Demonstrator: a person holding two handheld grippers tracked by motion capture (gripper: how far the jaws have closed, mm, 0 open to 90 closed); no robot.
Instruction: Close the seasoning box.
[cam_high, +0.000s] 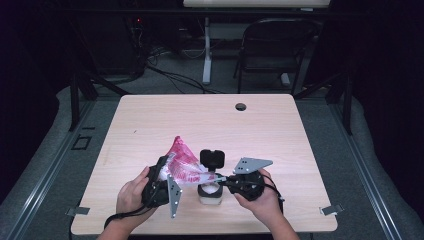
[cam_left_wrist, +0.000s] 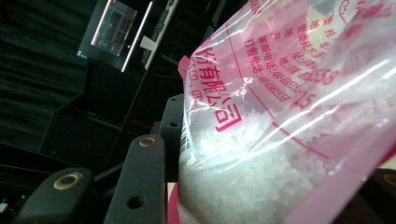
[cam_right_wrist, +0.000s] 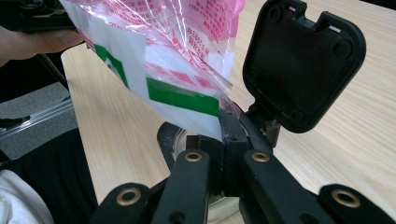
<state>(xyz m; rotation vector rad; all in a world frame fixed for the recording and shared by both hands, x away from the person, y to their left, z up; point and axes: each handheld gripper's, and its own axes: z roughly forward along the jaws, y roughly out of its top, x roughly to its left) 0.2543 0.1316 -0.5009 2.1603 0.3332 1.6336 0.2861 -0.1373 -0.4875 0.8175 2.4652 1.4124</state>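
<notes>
both grippers, left (cam_high: 162, 176) clamping the bag (cam_high: 181, 162) body and right (cam_high: 226, 181) pinching its corner, we held tilted toward 4 o'clock over the open jar (cam_high: 210, 192).

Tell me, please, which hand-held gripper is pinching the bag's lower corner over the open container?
The right hand-held gripper: its jaws are shut on the bag corner above the container, while the left hand-held gripper holds the bag's full body.

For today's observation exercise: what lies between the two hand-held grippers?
In the high view, the pink bag stretches from the left hand-held gripper to the right hand-held gripper, above an open-lidded container.
</notes>
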